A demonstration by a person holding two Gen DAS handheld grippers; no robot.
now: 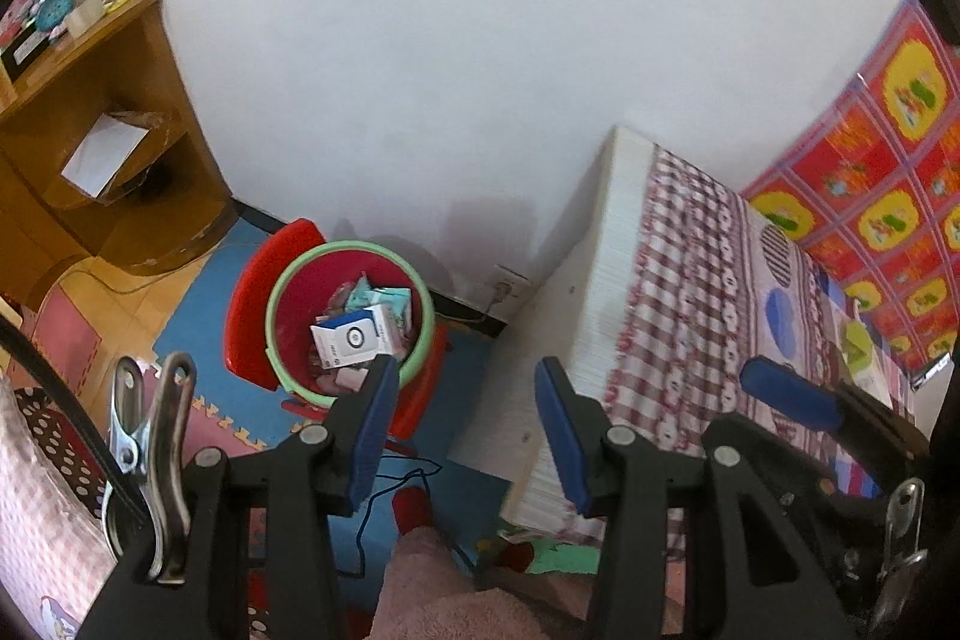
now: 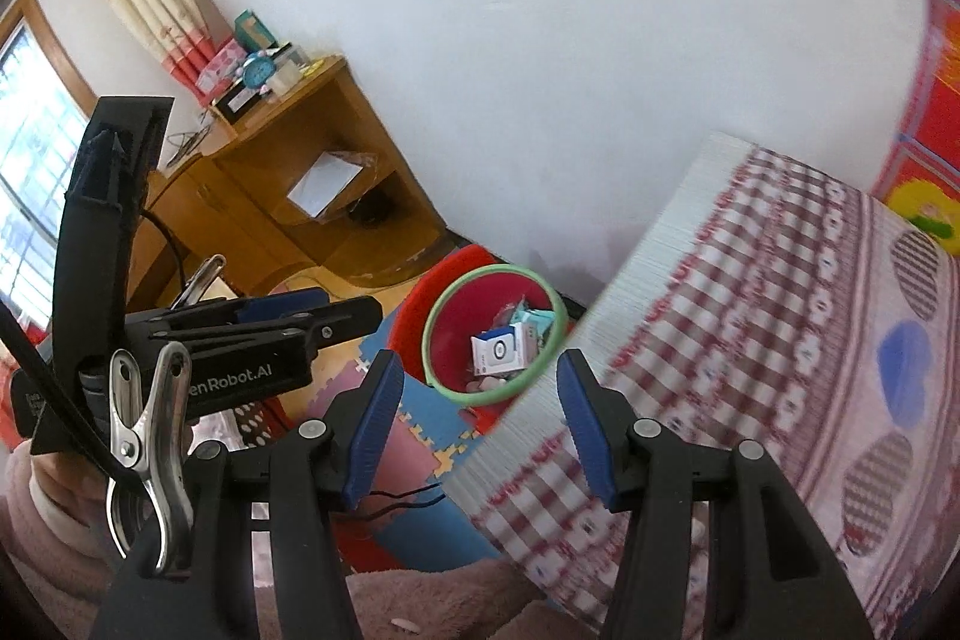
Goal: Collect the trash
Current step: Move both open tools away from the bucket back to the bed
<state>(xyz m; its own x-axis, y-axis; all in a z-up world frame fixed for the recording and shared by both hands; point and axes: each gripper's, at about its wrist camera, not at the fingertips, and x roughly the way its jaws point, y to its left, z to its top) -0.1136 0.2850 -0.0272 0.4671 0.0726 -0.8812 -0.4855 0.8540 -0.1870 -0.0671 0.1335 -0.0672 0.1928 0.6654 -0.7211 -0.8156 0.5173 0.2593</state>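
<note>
- Both grippers sit closest to the cameras, and each one has black arms with blue pads.
- Left gripper [image 1: 465, 421] has its jaws spread apart, and nothing is between them.
- Right gripper [image 2: 477, 415] also has its jaws spread apart, with nothing between them.
- A shiny metal clip [image 1: 153, 460] hangs at the left side of the left wrist view.
- On the far left stands a wooden shelf [image 1: 114, 124] with a blue clock [image 1: 51, 13] on top.
- A white sheet of paper [image 1: 105, 154] lies inside the shelf.
- The red trash bucket [image 1: 351, 319] with a green rim stands on the floor by the white wall, between the shelf and the bed.
- The trash is inside the bucket: a white and blue box [image 1: 354, 337] lies on top of other wrappers.
- A blue and pink foam mat [image 1: 198, 334] covers the floor around the bucket.
- To the right is the bed [image 1: 690, 316] with a red and white checked sheet.
- A bright red and yellow cloth [image 1: 882, 196] is at the far right.
- A red sock [image 1: 411, 505] shows low down, on the blue floor.
</note>
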